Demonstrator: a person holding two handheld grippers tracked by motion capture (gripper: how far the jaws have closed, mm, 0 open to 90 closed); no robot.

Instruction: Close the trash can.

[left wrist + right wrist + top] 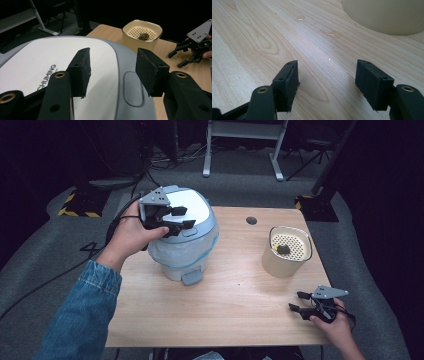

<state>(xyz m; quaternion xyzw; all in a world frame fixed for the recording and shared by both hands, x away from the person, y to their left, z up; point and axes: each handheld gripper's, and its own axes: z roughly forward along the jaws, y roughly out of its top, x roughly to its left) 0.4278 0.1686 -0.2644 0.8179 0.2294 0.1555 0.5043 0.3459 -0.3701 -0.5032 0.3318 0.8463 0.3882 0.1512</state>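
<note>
A: Nearest you, at about five o'clock on the desk (230, 310), your right claw (299, 301) sits low over the pale wood, its matte black jaws spread apart with nothing between them.

B: What does that surface look like close up?

A: Smooth light timber with long wavy grain and oval knots; in the right gripper view there are a few small glossy smears ahead of your claw, just short of the curved base of the cream container (384, 15).

B: And your other hand?

A: At ten o'clock, your left claw (176, 218) hovers above the pedal bin (186, 245). Its flat, slightly rough black pads (82, 72) stand apart, gripping nothing, with the lid under them. You wear a blue denim sleeve (82, 320) on that arm.

B: Describe the bin.

A: It's a rounded tub at about eleven o'clock, with a domed grey lid (120, 65) carrying a smooth white panel, printed lettering and a shallow oblong push pad near its front edge. A crinkled translucent liner shows under the rim, and a small grey pedal (192, 277) juts from the base toward you.

B: Farther off?

A: At two o'clock stands the cream container (285, 262), a rounded-square matte pot with a perforated insert (292, 247) and a small dark lump (283, 250) resting on it. Past it, a round grey grommet (251, 220) sits in the desk at twelve o'clock.
</note>
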